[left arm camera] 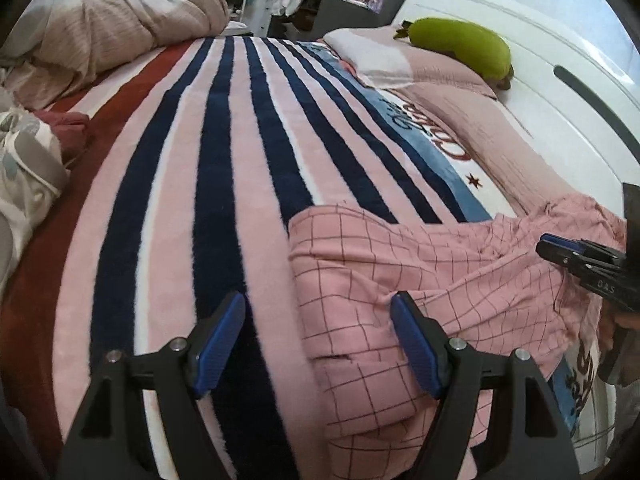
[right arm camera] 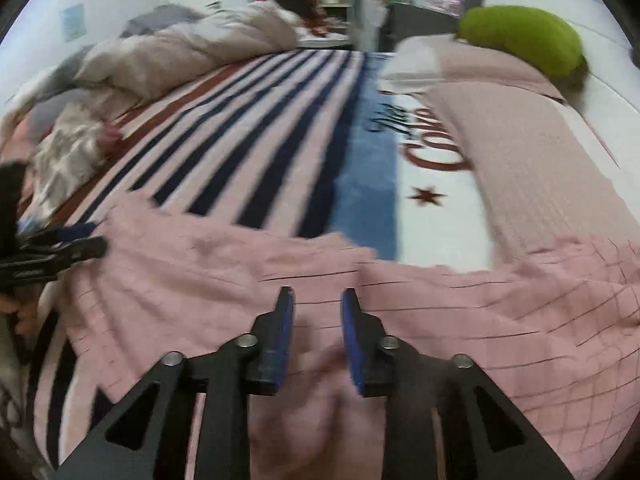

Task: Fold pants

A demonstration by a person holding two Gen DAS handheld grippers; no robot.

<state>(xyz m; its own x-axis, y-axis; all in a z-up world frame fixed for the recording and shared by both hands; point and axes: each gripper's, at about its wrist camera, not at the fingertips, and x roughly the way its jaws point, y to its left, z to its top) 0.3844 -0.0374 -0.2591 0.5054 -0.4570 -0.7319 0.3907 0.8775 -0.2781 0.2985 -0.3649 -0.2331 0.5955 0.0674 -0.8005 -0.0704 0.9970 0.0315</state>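
The left gripper [left arm camera: 318,344], released wide, angled down at the pants' [left arm camera: 420,280] left edge; the right gripper [right arm camera: 317,336] hovered part-open, gripping nothing.

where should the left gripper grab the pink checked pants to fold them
Take the pants at the straight edge nearest the left gripper, coming from the striped blanket side. That edge lies flat and exposed, while the middle is bunched into wrinkles.

Soft, even room light, no hard shadows or glare. The left wrist view is sharp; the right wrist view smears with motion blur. Both bulge and darken at the corners.
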